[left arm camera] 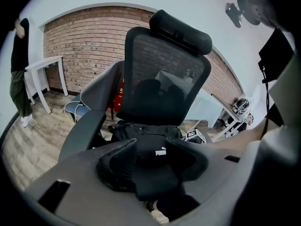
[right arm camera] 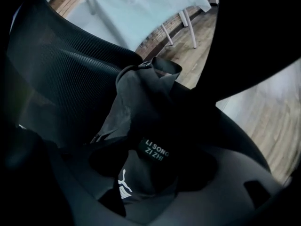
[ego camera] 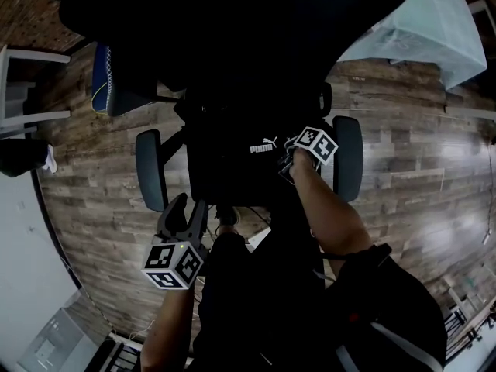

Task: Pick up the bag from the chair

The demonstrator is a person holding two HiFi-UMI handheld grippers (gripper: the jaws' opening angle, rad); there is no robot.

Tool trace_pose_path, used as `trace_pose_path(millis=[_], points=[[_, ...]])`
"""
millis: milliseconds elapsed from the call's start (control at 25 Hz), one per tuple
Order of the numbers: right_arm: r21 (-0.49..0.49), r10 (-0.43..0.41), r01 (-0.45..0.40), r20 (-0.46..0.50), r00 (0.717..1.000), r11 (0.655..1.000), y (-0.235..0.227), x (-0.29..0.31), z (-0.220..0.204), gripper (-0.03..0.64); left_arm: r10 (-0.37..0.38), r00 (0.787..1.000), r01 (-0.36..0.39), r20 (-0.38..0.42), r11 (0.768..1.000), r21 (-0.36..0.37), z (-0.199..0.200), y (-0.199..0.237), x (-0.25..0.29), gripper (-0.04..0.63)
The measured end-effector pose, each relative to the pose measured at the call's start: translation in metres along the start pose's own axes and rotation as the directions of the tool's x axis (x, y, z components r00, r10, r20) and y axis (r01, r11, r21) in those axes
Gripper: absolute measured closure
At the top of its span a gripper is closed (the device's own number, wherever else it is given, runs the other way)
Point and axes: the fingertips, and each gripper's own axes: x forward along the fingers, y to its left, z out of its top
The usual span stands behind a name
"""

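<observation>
A black bag (ego camera: 232, 161) with a white Puma logo lies on the seat of a black mesh office chair (left arm camera: 164, 79). My right gripper (ego camera: 288, 165) is down at the bag's right side. In the right gripper view its jaws (right arm camera: 148, 166) stand apart around a raised fold of the bag (right arm camera: 141, 102) that bears a small white-lettered label; it is too dark to see the pads pressing. My left gripper (ego camera: 186, 208) hovers open in front of the seat's front edge, nothing in it. In the left gripper view the bag (left arm camera: 146, 133) shows beyond and between its jaws (left arm camera: 155, 159).
Grey armrests (ego camera: 149, 169) (ego camera: 347, 157) flank the seat. A table under a pale cloth (ego camera: 418, 22) stands behind to the right, a blue chair (ego camera: 105, 80) behind to the left. A white table (left arm camera: 44, 67) and a standing person (left arm camera: 19, 79) are by the brick wall.
</observation>
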Motion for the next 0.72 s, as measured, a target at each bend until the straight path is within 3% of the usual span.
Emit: trace_pose_path(millis=[160,320,440,720], points=[[-0.033,-0.029,0.03,0.03,0.999,0.999,0.0,-0.003,0.003,0.41,0.003,1.0,-0.003,0.005,1.0,0.002,0.001,0.003,-0.006,0.398],[-0.137,-0.078,0.084,0.053,0.996,0.987,0.006,-0.008,0.004,0.49,0.012,1.0,-0.012,0.02,1.0,0.003,0.001,0.005,-0.013,0.399],[-0.191,-0.089,0.102,0.074,0.993,0.976,0.015,-0.012,0.008,0.55,0.059,0.996,-0.06,0.069,0.998,0.014,0.01,0.013,-0.021,0.399],[-0.236,-0.012,0.04,0.117,0.993,0.971,0.048,-0.044,0.007,0.581,0.002,0.994,-0.003,0.111,1.0,0.004,0.025,0.015,-0.036,0.399]])
